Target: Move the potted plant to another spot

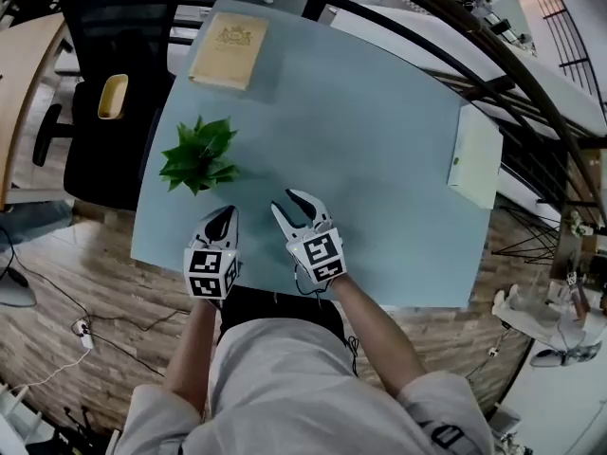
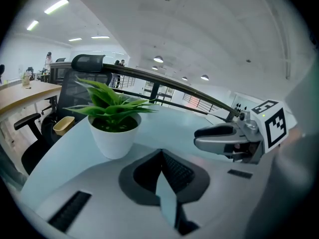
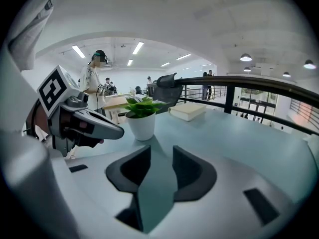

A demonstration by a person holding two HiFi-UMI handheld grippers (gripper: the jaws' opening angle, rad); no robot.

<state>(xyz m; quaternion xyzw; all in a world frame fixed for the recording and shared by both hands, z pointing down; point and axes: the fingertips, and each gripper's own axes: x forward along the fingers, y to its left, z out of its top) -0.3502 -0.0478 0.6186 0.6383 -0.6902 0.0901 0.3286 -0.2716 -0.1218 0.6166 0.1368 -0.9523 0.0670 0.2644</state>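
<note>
The potted plant, green leaves in a small white pot, stands on the left part of the pale blue table. Both grippers hover side by side over the near edge, short of the pot and apart from it. My left gripper is just below the plant, its jaws together with nothing in them. My right gripper is to the right of it, jaws a little apart with only table showing between them. The pot stands ahead and left in the right gripper view.
A tan book lies at the far left corner and a white box at the right edge. A black office chair with a yellow dish stands left of the table. A dark railing runs behind.
</note>
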